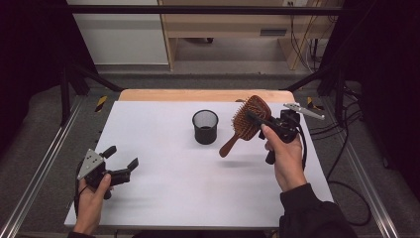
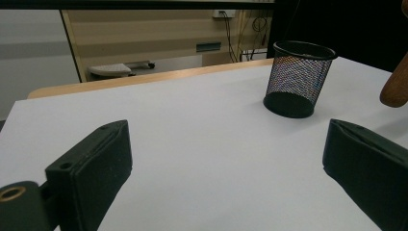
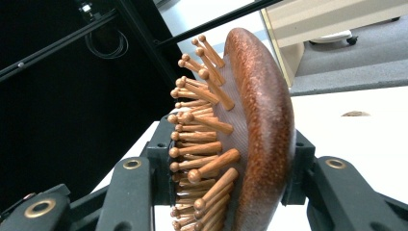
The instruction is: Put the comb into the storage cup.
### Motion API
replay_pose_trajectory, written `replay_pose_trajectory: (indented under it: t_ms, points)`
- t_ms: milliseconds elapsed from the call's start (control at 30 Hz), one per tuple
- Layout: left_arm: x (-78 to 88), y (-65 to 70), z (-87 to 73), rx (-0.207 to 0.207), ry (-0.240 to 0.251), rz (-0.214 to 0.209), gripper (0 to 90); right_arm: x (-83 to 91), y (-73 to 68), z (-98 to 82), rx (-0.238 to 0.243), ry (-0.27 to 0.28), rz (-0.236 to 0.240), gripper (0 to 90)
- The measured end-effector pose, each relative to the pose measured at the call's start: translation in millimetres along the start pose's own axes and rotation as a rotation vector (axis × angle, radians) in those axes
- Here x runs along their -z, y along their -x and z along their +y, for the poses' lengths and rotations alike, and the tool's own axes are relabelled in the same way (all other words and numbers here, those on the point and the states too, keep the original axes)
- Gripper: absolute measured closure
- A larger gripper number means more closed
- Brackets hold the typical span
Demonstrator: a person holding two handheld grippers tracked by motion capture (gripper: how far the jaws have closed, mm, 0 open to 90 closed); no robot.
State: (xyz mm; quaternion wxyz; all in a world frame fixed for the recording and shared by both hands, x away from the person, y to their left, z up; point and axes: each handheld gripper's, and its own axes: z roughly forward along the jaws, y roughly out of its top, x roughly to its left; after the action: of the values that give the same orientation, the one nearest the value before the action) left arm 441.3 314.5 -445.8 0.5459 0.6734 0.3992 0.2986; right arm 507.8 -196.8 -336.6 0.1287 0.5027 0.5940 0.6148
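Spread left tool [image 1: 122,161] near table's [image 1: 163,198] front-left edge; right tool [image 1: 258,120] pinching hairbrush [image 1: 246,123] beside mesh cup [image 1: 205,127].

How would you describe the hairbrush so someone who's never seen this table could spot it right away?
Start at the white table and find the black mesh cup near its middle. Just right of it, lifted off the surface, the right hand-held gripper clamps a wooden hairbrush. It is the one brown, peg-bristled thing among black gear.

a lab or test room: a white table [image 1: 163,198] inside a black metal frame [image 1: 198,9], loose cables [image 1: 346,148] across grey carpet, plain wooden cabinets [image 1: 223,25] behind.
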Motion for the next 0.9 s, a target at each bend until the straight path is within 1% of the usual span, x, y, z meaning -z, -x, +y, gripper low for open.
replay_pose_trajectory:
  t_ms: [67,200,333,400,600,700,833,867,900]
  points:
    - [-0.3,-0.3,-0.1,0.015,0.007,-0.008,3.6,1.1,0.6,1.2,-0.003,0.005,-0.004,52.3]
    - [-0.1,-0.5,-0.7,0.018,0.004,0.002,3.6,2.1,-0.6,5.9,0.005,0.011,-0.021,52.3]
    - [-0.4,1.2,-0.4,0.015,0.005,-0.002,3.5,0.9,-2.3,8.1,0.011,0.016,-0.012,52.3]
    - [-1.1,2.3,-0.6,0.012,0.004,-0.013,3.5,0.1,-3.4,8.9,0.015,0.017,-0.01,52.3]
    - [-1.0,1.9,-1.0,0.013,0.001,-0.002,3.4,0.7,-4.3,9.0,0.008,0.023,-0.004,52.2]
    - [-1.0,2.7,-1.4,0.021,0.001,-0.011,3.4,1.9,-4.4,10.5,0.004,0.026,-0.004,52.3]
    - [-1.2,3.5,-0.3,0.018,0.005,-0.018,3.4,5.3,-4.9,14.3,0.012,0.036,-0.015,52.3]
    - [-1.9,3.5,0.3,0.02,0.011,-0.029,3.4,6.2,-4.5,15.1,0.017,0.033,-0.02,52.3]
    - [-2.1,3.0,0.4,0.019,0.012,-0.026,3.4,6.5,-4.1,15.6,0.02,0.032,-0.026,52.3]
